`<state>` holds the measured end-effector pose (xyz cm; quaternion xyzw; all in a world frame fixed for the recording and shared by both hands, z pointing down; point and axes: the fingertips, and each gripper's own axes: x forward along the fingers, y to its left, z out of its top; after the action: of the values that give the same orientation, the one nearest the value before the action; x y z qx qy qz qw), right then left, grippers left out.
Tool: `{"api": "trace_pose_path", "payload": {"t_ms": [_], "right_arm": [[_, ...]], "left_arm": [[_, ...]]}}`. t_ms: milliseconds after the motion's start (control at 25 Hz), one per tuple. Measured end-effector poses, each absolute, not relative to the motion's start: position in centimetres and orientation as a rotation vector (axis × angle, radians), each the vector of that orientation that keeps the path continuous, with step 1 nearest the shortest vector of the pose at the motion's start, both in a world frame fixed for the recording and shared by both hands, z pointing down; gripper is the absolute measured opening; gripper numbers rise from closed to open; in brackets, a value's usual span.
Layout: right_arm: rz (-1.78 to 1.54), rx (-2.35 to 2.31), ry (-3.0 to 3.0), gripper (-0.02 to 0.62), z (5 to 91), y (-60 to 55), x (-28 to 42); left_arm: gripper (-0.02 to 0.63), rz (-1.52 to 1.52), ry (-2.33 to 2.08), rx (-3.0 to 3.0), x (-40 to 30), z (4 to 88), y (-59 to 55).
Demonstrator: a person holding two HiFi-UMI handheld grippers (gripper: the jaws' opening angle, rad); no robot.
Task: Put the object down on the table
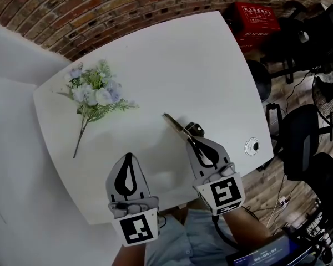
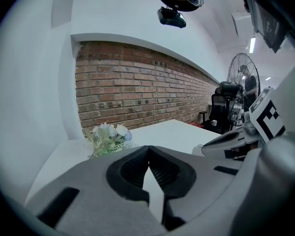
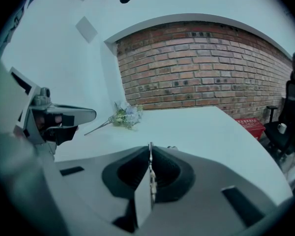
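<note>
- the bladed tool (image 1: 177,127), which looks like scissors, is pinched edge-on in your right gripper (image 1: 193,143). its tip pokes forward over the middle of the table (image 1: 183,65), and i can't tell how high it sits.
- the jaws are pressed tight on only a thin strip of metal (image 3: 150,168). a grip that narrow could let the tool pivot or slide if you tilt it on the way down.
- open while it's clear of the surface and it'll likely drop, bounce and skid. the point could mark the white top.
- if you come down tip first, the blade may dig in and twist out of the jaws. laying it flat looks safer.
- your left gripper (image 1: 129,155) is just beside the right one, fingers closed together with nothing in them. a sideways swing could knock the two together.
- the flowers (image 1: 94,93) lie well apart at the far left, so they're little risk unless the tool skates that way.
</note>
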<state>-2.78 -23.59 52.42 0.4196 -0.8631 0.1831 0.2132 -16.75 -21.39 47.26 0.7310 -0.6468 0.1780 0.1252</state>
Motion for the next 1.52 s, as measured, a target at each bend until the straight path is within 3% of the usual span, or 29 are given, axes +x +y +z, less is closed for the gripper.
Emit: {"api": "trace_pose_path", "payload": {"t_ms": [360, 1040, 1520], "right_arm": [[0.514, 1.192, -2.427, 0.058, 52.1, -24.6, -2.3], [0.524, 1.202, -2.419, 0.052, 52.1, -25.3, -2.0], [0.350, 1.262, -2.521, 0.038, 46.2, -24.1, -0.5]], "left_arm": [[0.008, 0.535, -1.870, 2.133, -16.4, 47.7, -22.2], [0.008, 0.526, -1.865, 2.139, -15.8, 47.8, -22.8], [0.008, 0.428, -1.969, 2.201, -14.7, 41.9, -21.1]]}}
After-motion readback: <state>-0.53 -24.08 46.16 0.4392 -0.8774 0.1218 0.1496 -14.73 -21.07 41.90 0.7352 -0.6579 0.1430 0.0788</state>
